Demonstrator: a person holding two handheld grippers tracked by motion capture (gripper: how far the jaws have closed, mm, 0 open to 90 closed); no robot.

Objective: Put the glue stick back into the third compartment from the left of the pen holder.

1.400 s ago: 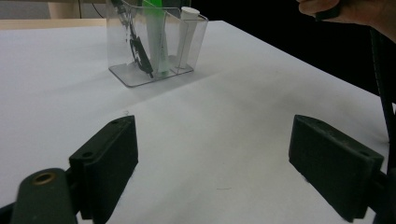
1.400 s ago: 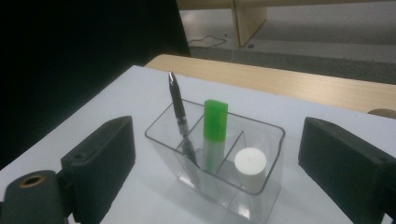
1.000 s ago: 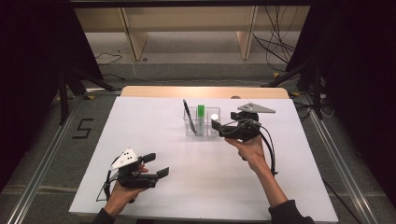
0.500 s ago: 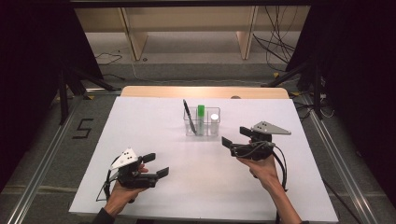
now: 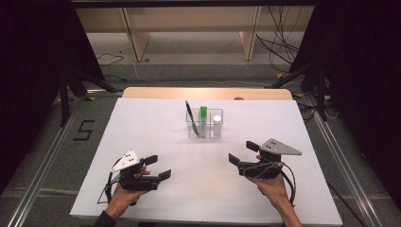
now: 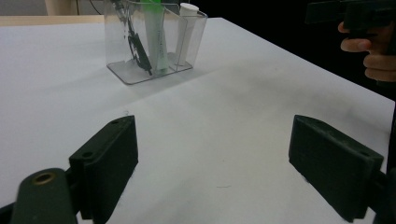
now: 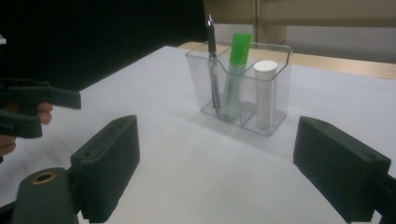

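Left gripper [image 5: 157, 167]: held low near the counter's front-left edge, fingers [image 6: 105, 163] spread wide, empty. Right gripper [image 5: 243, 153]: near the front-right edge, fingers [image 7: 106, 161] likewise apart, empty.

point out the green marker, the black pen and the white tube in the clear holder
green marker [image 7: 240, 44], right gripper view, on its cap
black pen [image 7: 213, 70], right gripper view, on its barrel
white tube [image 7: 265, 93], right gripper view, mid-body

White bench [image 5: 142, 127] in bright light, pale wooden edge [image 5: 203, 93] along its far side. Grey floor [image 5: 198, 66] beyond, black cables [image 5: 279, 45] trailing across it. Light wooden shelf uprights [image 5: 135, 35] at the back. Dark curtains [image 5: 28, 71] on both sides. Metal rails [image 5: 45, 161] flanking the bench, a "5" [image 5: 83, 130] marked on the floor at left.
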